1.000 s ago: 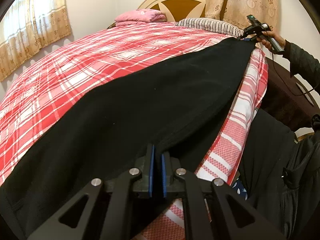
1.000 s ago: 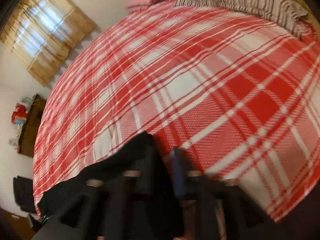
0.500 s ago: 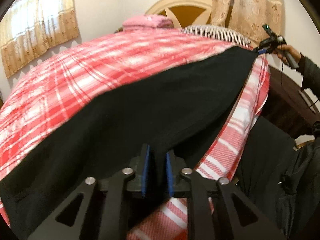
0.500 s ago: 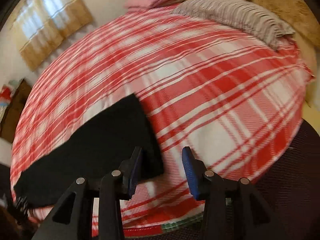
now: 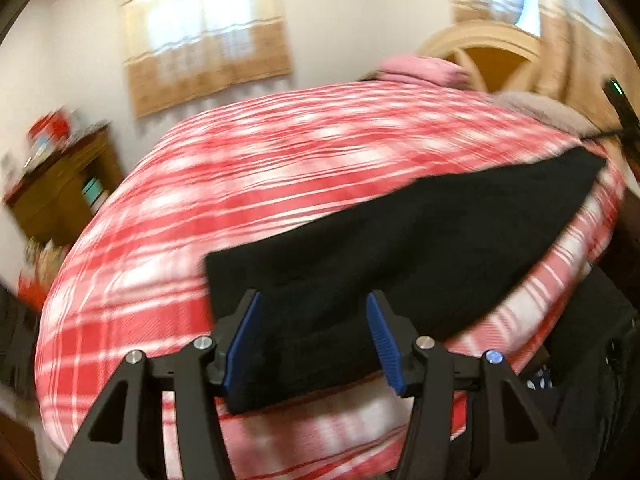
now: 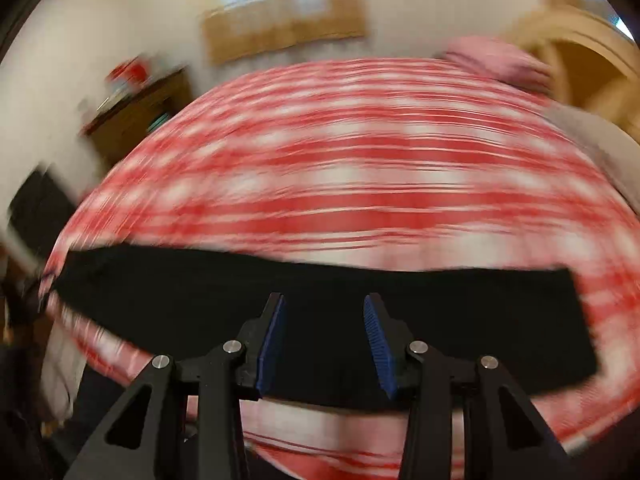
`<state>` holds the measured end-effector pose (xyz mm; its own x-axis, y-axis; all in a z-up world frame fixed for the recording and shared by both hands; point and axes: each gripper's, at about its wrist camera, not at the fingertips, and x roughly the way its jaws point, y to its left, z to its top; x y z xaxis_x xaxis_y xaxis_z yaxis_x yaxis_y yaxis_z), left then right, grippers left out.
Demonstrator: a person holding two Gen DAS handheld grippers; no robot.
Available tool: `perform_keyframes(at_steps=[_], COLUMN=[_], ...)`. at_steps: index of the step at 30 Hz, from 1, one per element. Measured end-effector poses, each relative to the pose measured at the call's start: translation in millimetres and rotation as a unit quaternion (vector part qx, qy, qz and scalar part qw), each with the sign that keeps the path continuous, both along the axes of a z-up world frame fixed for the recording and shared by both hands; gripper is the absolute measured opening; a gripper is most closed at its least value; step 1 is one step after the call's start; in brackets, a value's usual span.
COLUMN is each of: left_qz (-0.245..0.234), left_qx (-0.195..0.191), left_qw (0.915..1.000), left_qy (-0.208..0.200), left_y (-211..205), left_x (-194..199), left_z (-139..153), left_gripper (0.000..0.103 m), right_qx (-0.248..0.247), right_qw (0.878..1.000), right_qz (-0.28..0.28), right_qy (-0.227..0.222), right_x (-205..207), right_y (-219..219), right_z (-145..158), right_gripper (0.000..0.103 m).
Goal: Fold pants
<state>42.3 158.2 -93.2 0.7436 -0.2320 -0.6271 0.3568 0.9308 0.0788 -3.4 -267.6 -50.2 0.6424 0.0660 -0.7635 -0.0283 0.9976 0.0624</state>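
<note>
looks like we're between folds here — the black pants lie flat as a long strip along the near edge of the red plaid bed, nothing lifted. left gripper has just been opening, its jaws apart above the near end of the cloth, not pinching it. right gripper hovers over the strip's middle, jaws apart too, holding nothing. next move, i'd guess — pick fresh grab points and bring one end over the other. no containers here, just bedding

One black pants, two pillows
</note>
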Motion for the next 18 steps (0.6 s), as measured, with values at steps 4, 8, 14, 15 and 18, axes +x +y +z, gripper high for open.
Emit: perform_keyframes(at_steps=[4,8,14,15,18], left_qz=[0.040,0.060,0.077,0.081,0.085], left_qx=[-0.014,-0.018,-0.014,-0.021,-0.034], left_qw=[0.9991,0.9979,0.9967,0.9962,0.9956], left_qy=[0.009,0.015,0.023,0.024,0.016], left_y=[14,15,22,25,27], left_x=[6,21,32,34,34], left_z=[-12,-22,-34,-36,-38], left_gripper=[0.057,0.057,0.068,0.072,0.074], right_qx=[-0.016,-0.034,-0.019,-0.026,-0.025], right_qw=[0.994,0.981,0.972,0.972,0.972], right_qz=[0.108,0.187,0.218,0.215,0.209], right_qy=[0.027,0.038,0.083,0.093,0.100], right_x=[23,38,54,57,59], right_y=[87,152,192,193,193], right_z=[-29,-57,-98,-104,-113], right_gripper=[0.043,0.043,0.043,0.043,0.043])
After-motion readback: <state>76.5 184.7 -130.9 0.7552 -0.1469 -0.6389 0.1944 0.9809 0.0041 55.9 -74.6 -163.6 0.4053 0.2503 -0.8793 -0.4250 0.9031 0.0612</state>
